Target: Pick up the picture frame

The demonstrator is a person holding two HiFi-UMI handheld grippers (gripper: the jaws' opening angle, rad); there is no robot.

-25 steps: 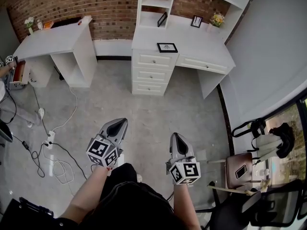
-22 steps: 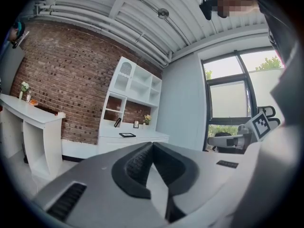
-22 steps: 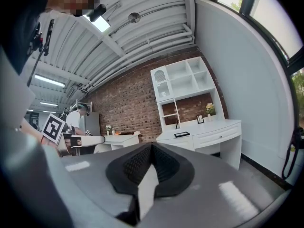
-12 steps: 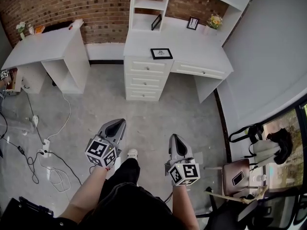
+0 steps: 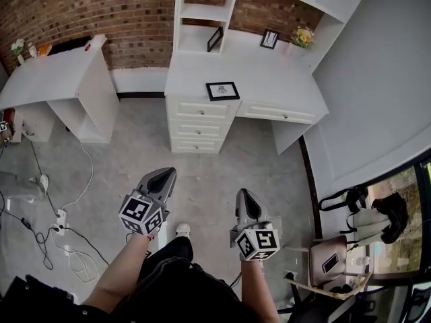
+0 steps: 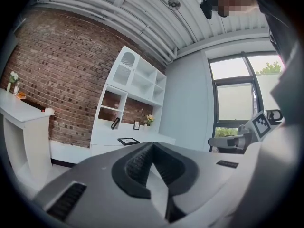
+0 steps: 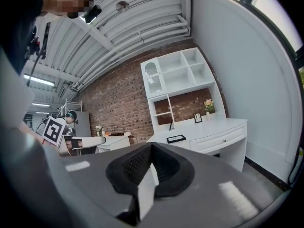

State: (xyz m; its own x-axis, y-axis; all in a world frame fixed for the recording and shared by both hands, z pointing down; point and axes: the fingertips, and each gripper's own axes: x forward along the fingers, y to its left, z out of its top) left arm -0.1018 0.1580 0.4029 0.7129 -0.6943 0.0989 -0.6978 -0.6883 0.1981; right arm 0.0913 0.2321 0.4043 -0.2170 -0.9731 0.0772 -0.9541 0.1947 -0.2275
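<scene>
Picture frame (image 5: 222, 91) lies flat on the white desk (image 5: 276, 86) near its front edge, above the drawers, at 12 o'clock from both claws and well apart from them. Desk sits nearer in head view than a second ago, so person is walking up: approach only. Left claw (image 5: 166, 174) pinched closed, empty. Right claw (image 5: 245, 194) same. Both need opening before grasp.

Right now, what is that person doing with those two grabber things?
A person holds a gripper in each hand, the left gripper and the right gripper, both shut and empty, out over the floor. The picture frame lies flat on the white desk ahead, well out of reach. Nothing is picked up yet.
</scene>
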